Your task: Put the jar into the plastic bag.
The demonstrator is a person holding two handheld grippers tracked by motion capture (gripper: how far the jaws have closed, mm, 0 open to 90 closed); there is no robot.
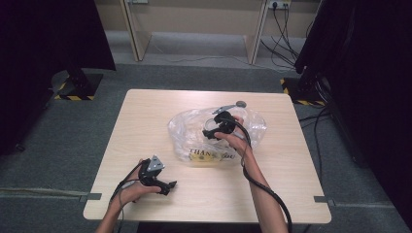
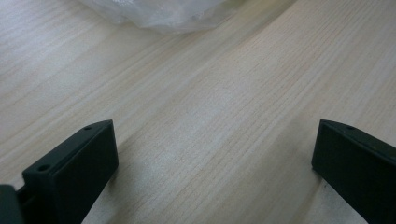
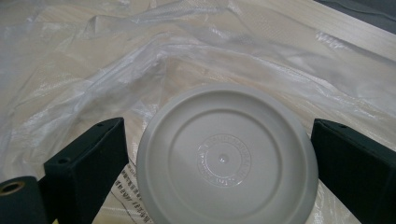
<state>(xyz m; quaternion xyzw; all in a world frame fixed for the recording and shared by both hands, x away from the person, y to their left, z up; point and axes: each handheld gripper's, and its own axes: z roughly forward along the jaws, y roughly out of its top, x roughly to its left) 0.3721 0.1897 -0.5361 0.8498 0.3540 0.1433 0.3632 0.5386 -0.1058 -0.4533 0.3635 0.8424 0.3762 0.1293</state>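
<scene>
A crumpled clear plastic bag [image 1: 194, 132] with printed lettering lies in the middle of the light wooden table [image 1: 145, 116]. My right gripper [image 1: 212, 132] is held over the bag, jaws open. In the right gripper view a round white plastic container [image 3: 224, 161], seen end-on, sits between the jaws of the right gripper [image 3: 218, 163], with the bag [image 3: 140, 60] spread out behind it. Whether the jaws touch it is unclear. My left gripper [image 1: 170, 186] rests near the table's front left. It stands open [image 2: 215, 154] over bare wood, with the bag's edge [image 2: 163, 11] farther ahead.
Black stands with striped bases are on the floor at the back left [image 1: 77, 87] and back right [image 1: 303, 90]. Cables [image 1: 320, 121] run along the floor to the right of the table. Bare wood surrounds the bag on all sides.
</scene>
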